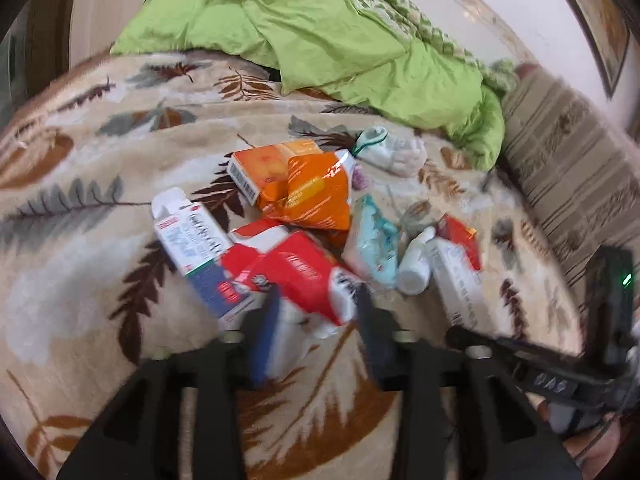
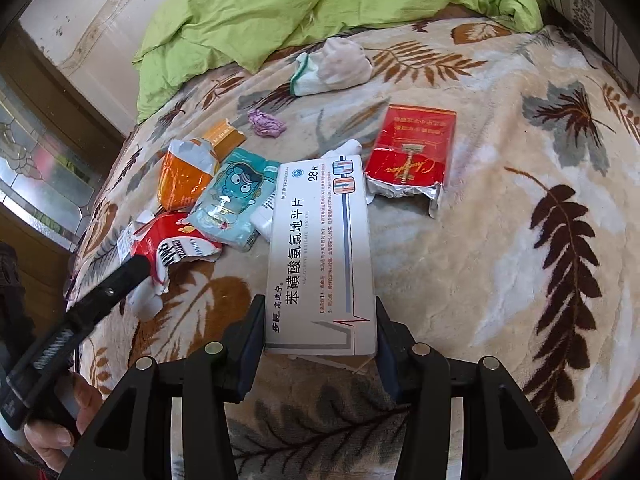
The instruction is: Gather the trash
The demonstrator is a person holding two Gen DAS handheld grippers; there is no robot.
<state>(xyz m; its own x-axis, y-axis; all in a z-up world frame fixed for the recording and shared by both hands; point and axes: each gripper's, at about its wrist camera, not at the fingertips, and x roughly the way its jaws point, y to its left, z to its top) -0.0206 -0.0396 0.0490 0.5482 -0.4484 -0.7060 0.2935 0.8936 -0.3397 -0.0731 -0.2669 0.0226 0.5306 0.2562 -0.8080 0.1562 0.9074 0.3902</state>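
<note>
Black fingers of the right gripper (image 2: 320, 344) sit closest to us, and they are clamped on the near end of a long white pill box (image 2: 320, 248). One pad presses each long side. It is thin card, so it is light and a bit stiff, but I think it would crush if squeezed hard. Its near flap looks open, so something could slide out if that end tips down. Holding it by the two long sides, as now, seems a good way.

Over in the other view, the left gripper (image 1: 318, 320) has its fingers around the end of a red and white crumpled box (image 1: 304, 276). That picture is blurry, so I cannot tell if the pads are pressing on it or only close to it. This box is already bent and soft, so it should squash easily and be hard to drop.

Farther out, the rest of the trash lies in a heap on the leaf blanket (image 2: 500, 260). Next to the pill box is a teal cartoon pouch (image 2: 232, 200), soft and shiny, maybe slippery. Beyond it are an orange crinkly bag (image 2: 184, 176) and a small purple wrapper (image 2: 266, 122). Off to the side sits a red cigarette pack (image 2: 412, 152), torn open at one end, light and easy to pinch across its flat sides. A white sock (image 2: 336, 66) lies near the green quilt (image 2: 304, 4).
</note>
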